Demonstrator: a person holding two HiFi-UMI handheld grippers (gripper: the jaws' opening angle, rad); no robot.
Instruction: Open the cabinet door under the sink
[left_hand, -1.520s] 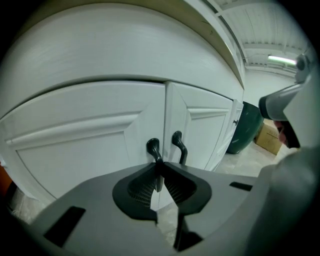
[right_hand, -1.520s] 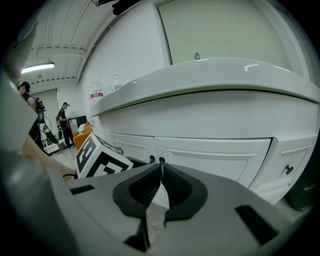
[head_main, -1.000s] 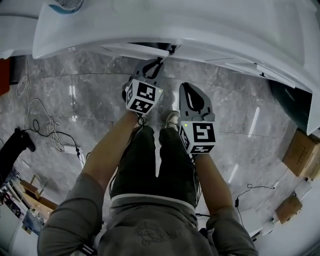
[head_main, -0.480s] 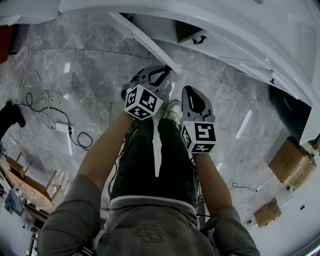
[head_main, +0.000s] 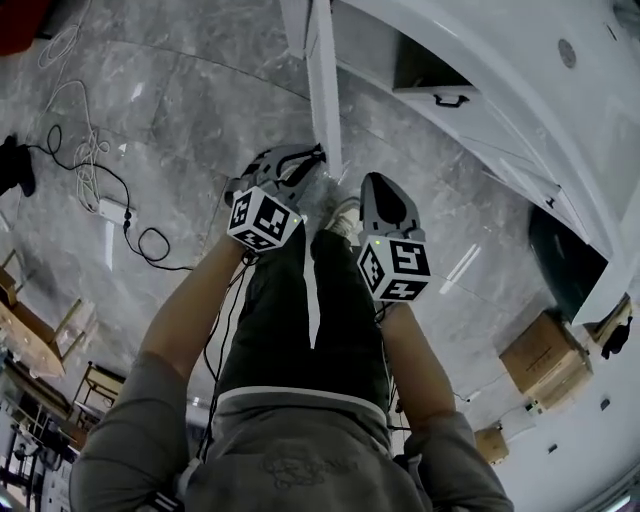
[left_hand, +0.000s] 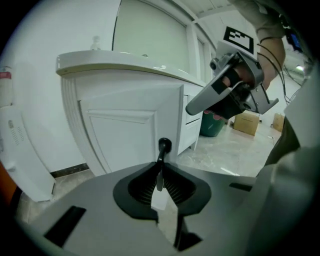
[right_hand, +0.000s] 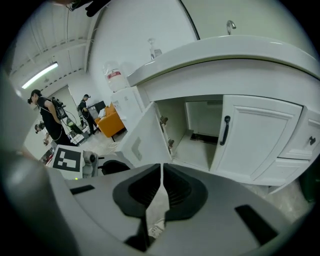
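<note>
Our left gripper (left_hand: 160, 176) pinches the black handle (left_hand: 163, 146) of the stiff, seemingly light cabinet door (left_hand: 125, 135), the sensible hold; our right gripper (right_hand: 161, 182) is closed, empty

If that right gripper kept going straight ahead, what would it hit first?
Most likely the open cabinet, near its hinge side; the right gripper points there with nothing between. Depth is hard to judge.
</note>
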